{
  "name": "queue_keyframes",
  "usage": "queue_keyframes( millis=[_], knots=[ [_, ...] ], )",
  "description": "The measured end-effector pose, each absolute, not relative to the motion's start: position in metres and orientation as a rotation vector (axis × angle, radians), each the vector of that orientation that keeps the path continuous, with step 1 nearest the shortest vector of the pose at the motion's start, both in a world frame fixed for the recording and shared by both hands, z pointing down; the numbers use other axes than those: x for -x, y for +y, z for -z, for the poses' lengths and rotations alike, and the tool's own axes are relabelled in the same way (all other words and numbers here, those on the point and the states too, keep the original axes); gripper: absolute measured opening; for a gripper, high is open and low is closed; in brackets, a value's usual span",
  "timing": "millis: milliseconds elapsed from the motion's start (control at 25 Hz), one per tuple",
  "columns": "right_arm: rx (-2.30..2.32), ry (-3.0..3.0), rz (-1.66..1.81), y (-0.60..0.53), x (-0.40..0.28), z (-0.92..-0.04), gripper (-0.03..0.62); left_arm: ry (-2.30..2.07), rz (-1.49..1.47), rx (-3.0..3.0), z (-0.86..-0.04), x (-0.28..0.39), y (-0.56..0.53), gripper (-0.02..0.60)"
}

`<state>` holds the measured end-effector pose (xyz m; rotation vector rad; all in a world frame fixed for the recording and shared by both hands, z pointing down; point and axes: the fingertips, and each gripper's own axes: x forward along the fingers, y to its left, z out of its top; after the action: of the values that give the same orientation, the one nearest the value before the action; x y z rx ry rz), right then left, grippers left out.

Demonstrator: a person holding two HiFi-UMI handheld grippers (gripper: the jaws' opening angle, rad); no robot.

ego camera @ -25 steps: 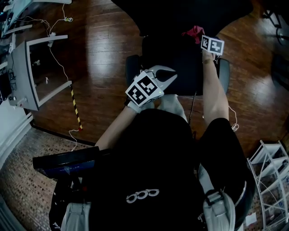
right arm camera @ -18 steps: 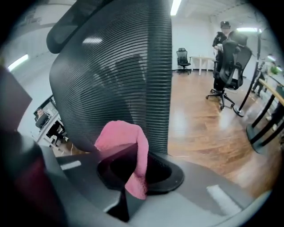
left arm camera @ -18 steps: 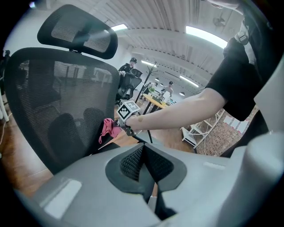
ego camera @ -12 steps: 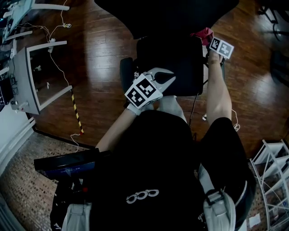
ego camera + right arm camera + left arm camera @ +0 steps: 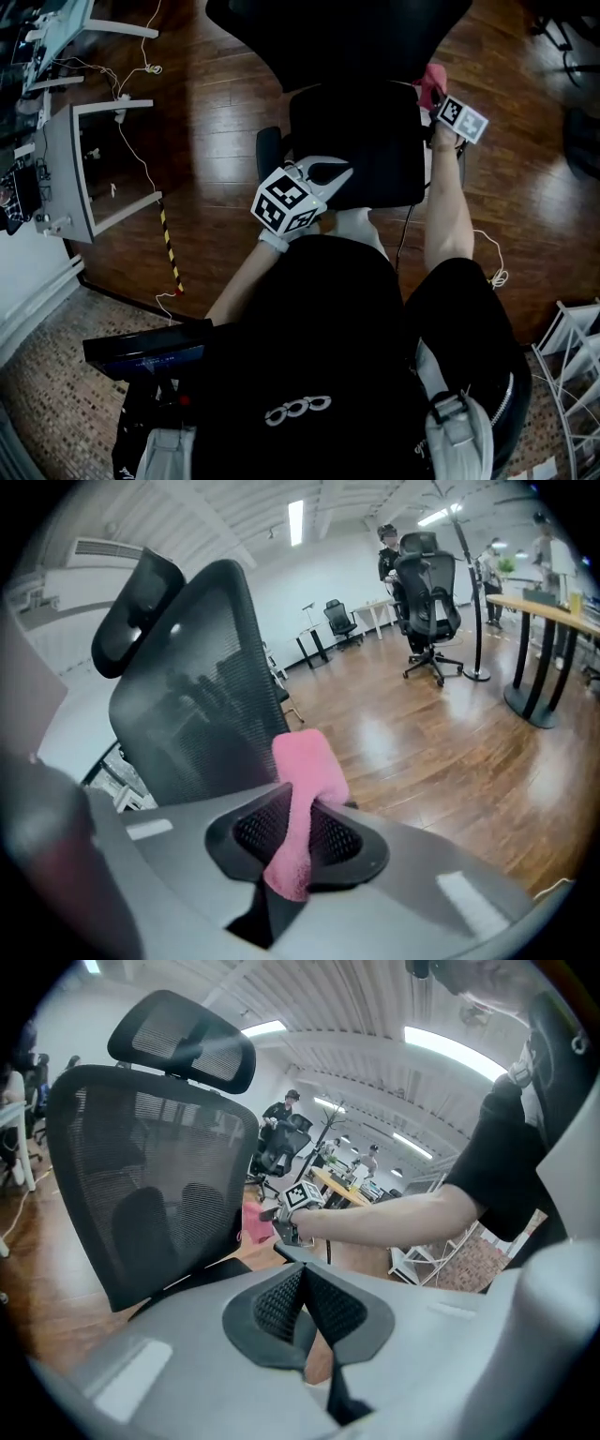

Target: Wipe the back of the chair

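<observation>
1. Grey left gripper hangs by the seat's front, jaws clenched on nothing.
2. Mesh back of the chair shows no wiped mark, so wiping looks barely begun, with nearly the whole back left.
3. Right gripper jaws grasp a pink cloth by the back's right edge; whether it touches cannot be told.
4. No readable writing, only square markers.

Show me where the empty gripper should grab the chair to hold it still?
Probably the near armrest, from above: it is a narrow bar close to the left gripper, so opened jaws could straddle it. The mesh back is too broad to pinch.
</observation>
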<state>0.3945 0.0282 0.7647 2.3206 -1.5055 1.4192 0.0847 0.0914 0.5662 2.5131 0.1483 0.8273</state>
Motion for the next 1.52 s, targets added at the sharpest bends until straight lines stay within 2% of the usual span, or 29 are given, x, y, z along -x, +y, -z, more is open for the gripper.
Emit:
queue_keyframes(
  millis=[160, 440, 680, 880, 1080, 1520],
  knots=[
    [-2.318, -1.613, -1.382, 0.046, -0.326, -0.741, 0.043, 0.163, -0.713, -2.504, -0.554, -0.057, 0.094, -0.009],
    [-2.159, -1.828, -1.36, 0.101, -0.16, -0.715, 0.043, 0.205, -0.633, -2.584, -0.543, 0.021, 0.108, -0.009],
    [-2.215, -1.866, -1.161, 0.139, -0.044, -0.665, 0.043, 0.245, -0.614, -2.628, -0.549, 0.102, 0.129, -0.009],
    [-2.211, -1.85, -0.993, 0.153, 0.033, -0.621, 0.043, 0.302, -0.57, -2.633, -0.547, 0.136, 0.136, -0.011],
    [-2.2, -1.838, -0.887, 0.172, 0.067, -0.588, 0.043, 0.278, -0.531, -2.63, -0.535, 0.158, 0.148, -0.009],
    [-2.124, -1.891, -0.786, 0.19, 0.052, -0.566, 0.041, 0.229, -0.478, -2.648, -0.527, 0.127, 0.167, -0.009]
  ],
)
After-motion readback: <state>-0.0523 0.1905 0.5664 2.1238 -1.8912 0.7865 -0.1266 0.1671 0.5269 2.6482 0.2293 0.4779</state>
